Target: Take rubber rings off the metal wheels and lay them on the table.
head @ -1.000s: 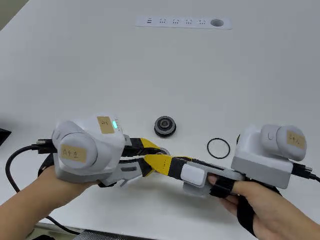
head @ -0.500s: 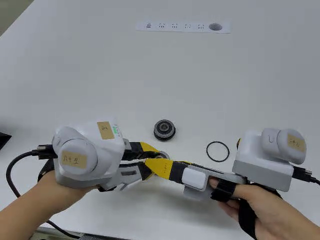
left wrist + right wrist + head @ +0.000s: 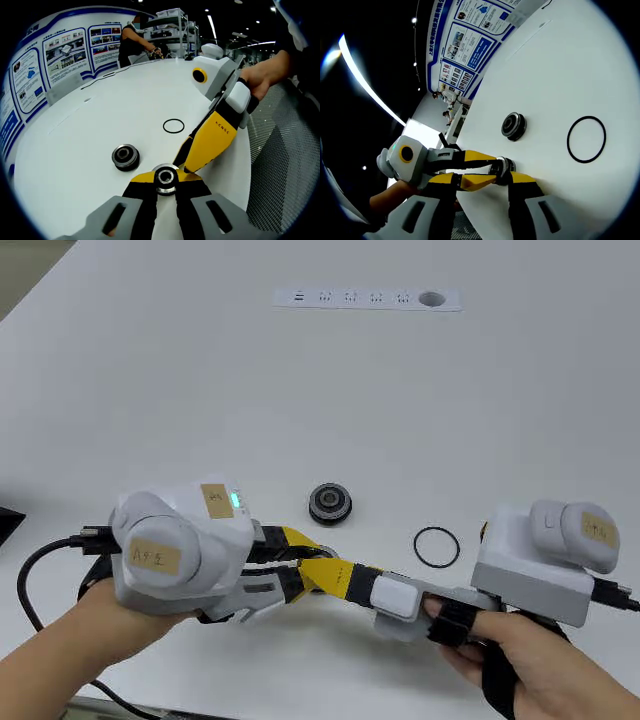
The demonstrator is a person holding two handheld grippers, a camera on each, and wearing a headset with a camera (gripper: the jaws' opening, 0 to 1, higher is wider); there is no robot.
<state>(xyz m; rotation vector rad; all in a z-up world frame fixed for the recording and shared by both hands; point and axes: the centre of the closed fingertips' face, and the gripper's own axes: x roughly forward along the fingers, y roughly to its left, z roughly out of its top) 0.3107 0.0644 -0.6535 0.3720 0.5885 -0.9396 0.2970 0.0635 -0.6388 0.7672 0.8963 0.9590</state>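
Note:
A small metal wheel (image 3: pixel 165 177) (image 3: pixel 501 166) with a black rubber ring on its rim is clamped between the yellow jaws of my left gripper (image 3: pixel 318 552) (image 3: pixel 165 175). My right gripper (image 3: pixel 312 570) (image 3: pixel 502 176) comes in from the right, and its yellow jaws pinch the rim of that wheel where the ring sits. A second wheel (image 3: pixel 330 502) (image 3: pixel 125 156) (image 3: pixel 513 125) lies on the white table just behind them, its black ring still on. One loose rubber ring (image 3: pixel 415 547) (image 3: pixel 164 126) (image 3: pixel 568 140) lies flat on the table to the right.
A white power strip (image 3: pixel 367 298) is set into the table at the far side. A black cable (image 3: pixel 30 570) trails from the left gripper near the table's front edge. In the gripper views, poster boards, shelves and a person stand beyond the table.
The head view has drifted a little. Both grippers stay joined at the held wheel, and the loose ring and second wheel have not moved.

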